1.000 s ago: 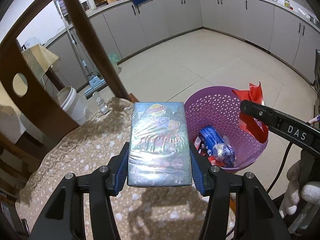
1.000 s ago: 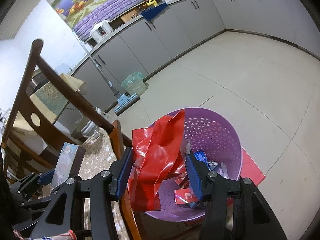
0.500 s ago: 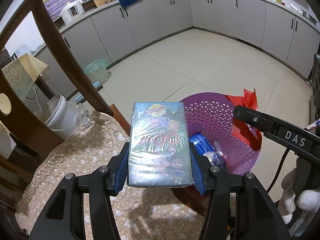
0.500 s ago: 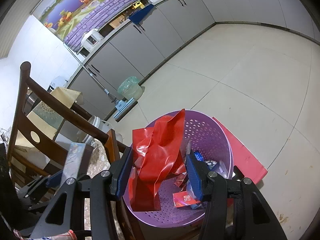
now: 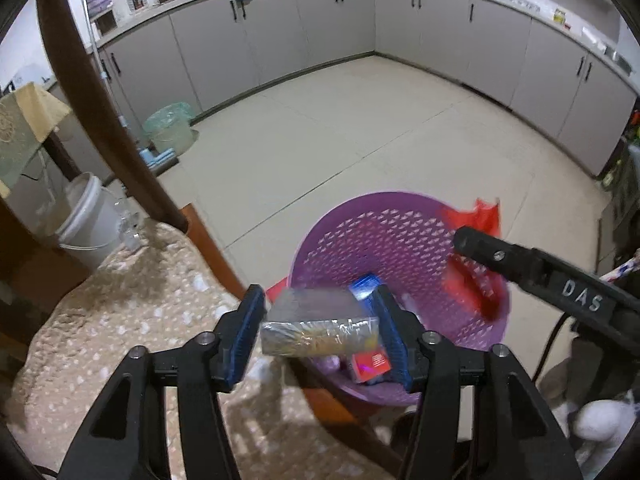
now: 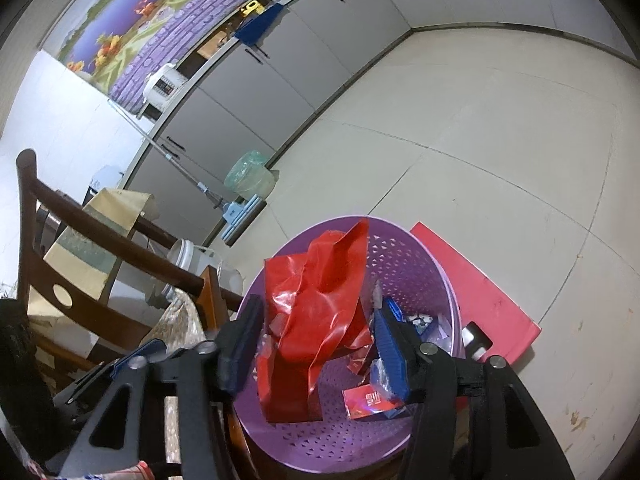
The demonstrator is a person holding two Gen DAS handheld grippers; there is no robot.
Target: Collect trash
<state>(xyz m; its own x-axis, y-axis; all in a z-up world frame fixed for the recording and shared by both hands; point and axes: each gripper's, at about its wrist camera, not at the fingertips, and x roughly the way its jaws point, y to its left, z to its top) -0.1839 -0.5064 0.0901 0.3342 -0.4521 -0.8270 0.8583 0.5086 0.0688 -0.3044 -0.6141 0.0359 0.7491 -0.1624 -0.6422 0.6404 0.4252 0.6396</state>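
The foil packet [image 5: 318, 330] is tipping flat between the left gripper [image 5: 320, 334], whose jaws are opening and letting it go above the near rim of the purple basket [image 5: 400, 240]; the right gripper [image 6: 316, 344] is likewise opening, the red wrapper [image 6: 316, 316] sagging into that basket; motion blur is hiding whether either piece is touching a pad
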